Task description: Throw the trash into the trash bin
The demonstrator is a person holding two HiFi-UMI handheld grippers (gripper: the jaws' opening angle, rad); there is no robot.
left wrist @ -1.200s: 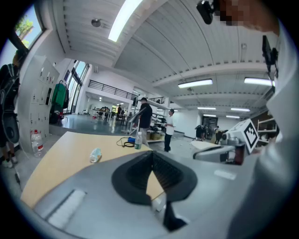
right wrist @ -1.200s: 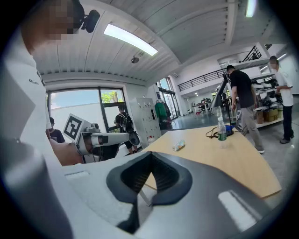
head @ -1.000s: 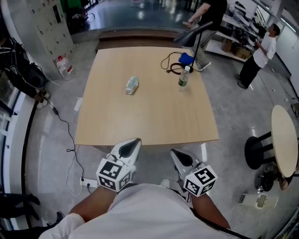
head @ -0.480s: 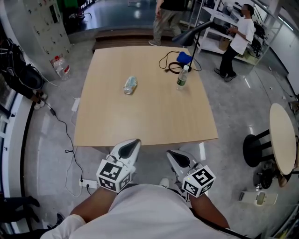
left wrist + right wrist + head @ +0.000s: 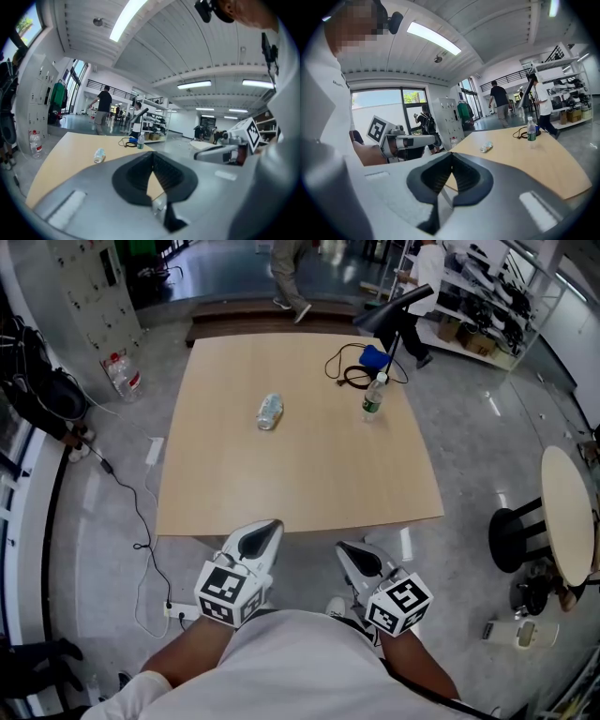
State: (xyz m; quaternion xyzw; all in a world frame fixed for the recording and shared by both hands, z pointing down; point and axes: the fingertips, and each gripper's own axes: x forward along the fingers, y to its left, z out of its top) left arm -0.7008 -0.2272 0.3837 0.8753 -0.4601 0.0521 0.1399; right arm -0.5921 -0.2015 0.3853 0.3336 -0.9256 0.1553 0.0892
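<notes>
Crushed bottle (image 5: 269,412) lies on its side on the wooden table (image 5: 300,484), toward the far end.
The left gripper (image 5: 266,527) and right gripper (image 5: 350,549), both clenched and empty, hang just short of the table's near edge; an upright water bottle (image 5: 372,399) stands farther off, beside a coiled cable (image 5: 349,371).

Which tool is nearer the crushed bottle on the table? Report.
Left. The left tool is short of the table, almost straight behind the crushed bottle; the right tool sits farther right.
</notes>
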